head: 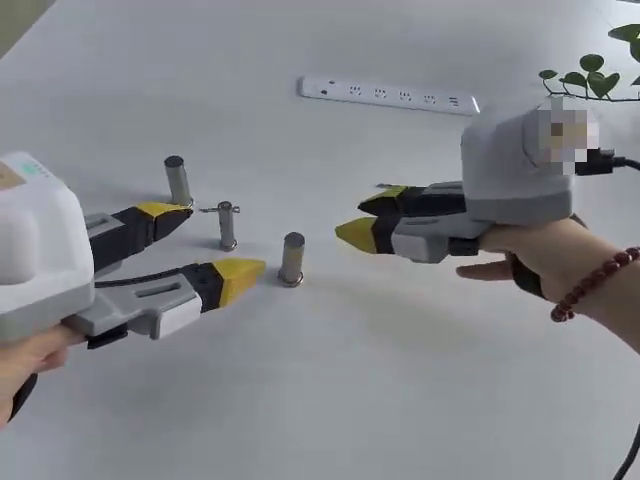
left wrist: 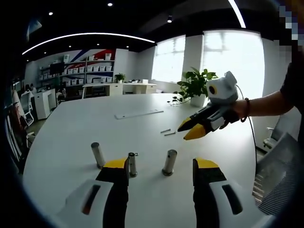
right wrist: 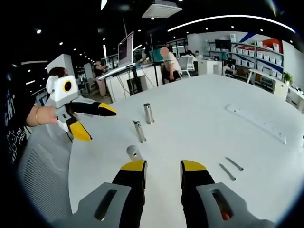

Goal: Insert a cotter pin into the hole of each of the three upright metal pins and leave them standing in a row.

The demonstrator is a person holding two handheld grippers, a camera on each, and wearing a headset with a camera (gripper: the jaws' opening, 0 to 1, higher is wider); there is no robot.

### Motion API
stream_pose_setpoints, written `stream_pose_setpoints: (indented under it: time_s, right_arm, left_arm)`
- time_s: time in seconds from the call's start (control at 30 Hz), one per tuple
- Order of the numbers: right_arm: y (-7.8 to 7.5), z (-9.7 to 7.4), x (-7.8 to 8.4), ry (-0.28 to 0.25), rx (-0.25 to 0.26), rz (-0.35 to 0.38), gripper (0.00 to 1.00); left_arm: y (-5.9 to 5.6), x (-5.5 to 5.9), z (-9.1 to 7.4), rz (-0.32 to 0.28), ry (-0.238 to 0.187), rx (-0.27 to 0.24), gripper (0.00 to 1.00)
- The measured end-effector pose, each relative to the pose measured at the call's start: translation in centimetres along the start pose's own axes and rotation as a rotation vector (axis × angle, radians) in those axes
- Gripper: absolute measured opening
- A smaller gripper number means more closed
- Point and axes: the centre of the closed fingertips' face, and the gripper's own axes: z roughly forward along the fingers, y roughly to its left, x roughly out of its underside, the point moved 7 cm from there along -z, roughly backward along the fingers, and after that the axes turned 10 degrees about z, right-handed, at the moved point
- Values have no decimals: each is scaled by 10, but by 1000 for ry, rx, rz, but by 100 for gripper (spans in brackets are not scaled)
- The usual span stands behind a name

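Cotter pins of thin grey metal [right wrist: 234, 164] look light, stiff, slippery; pinch mid-length. Right tool [right wrist: 163, 165] and left tool [left wrist: 161, 164] are released.

I see 3 grey metal pins standing upright in a slanting row: the far pin [head: 177, 180], the middle pin [head: 228, 226] and the near pin [head: 292, 259]. A cotter pin [head: 222, 209] sits crosswise through the middle pin's top. 2 loose cotter pins [right wrist: 234, 164] lie flat, side by side, well apart from the row.
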Motion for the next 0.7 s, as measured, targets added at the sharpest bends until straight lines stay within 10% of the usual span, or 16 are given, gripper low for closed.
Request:
stream_pose_setpoints:
  time_s: [0.7]
  right_arm:
    - [-81, -2, 8, 189, 91, -50, 23]
  left_arm:
    - [-1, 4, -5, -11, 35, 0, 52]
